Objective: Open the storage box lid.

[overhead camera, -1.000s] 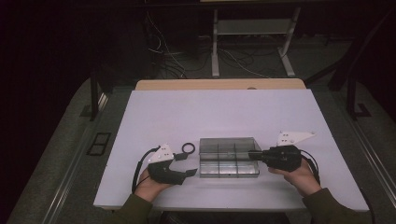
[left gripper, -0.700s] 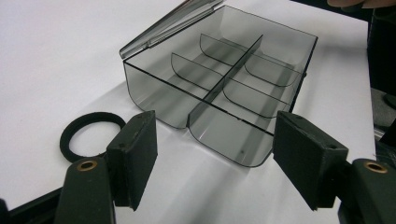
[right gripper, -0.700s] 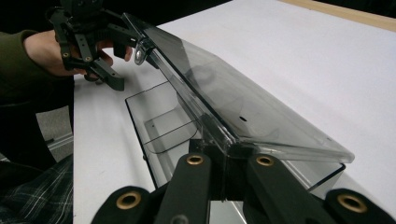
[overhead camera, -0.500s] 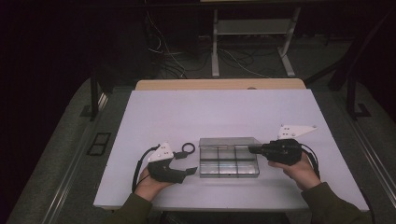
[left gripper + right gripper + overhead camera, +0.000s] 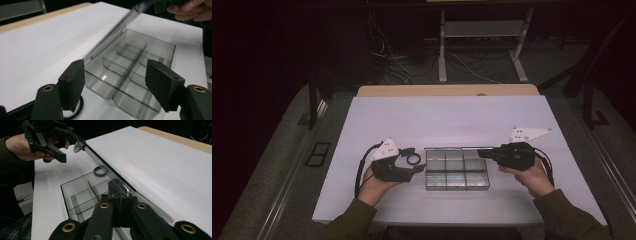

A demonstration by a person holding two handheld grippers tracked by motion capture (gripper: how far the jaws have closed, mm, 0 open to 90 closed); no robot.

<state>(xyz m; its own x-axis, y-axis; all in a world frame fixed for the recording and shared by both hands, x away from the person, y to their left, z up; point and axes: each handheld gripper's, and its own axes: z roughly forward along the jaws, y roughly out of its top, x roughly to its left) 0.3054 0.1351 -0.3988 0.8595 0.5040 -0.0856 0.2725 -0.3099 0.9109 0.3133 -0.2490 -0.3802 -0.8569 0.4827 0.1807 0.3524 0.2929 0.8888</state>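
The left gripper (image 5: pixel 404 162) sat at about nine o'clock of the clear compartment box (image 5: pixel 457 175), jaws apart with nothing between them. In the left gripper view its two black pads framed the near-left end of the box without touching it. A small black ring (image 5: pixel 414 159) lay on the white counter (image 5: pixel 452 120) just beside those jaws, between them and the box. The box itself rested mid-counter, its dividers bare as far as could be seen. At three o'clock, the right gripper (image 5: pixel 484 153) had its jaws clamped on the clear lid (image 5: pixel 105 167), holding it tilted up along the far edge of the box. The step in hand looked like keeping the box open for loading. Next, by my reading, the left jaws needed to drop onto the ring, close on it, and carry it into a compartment
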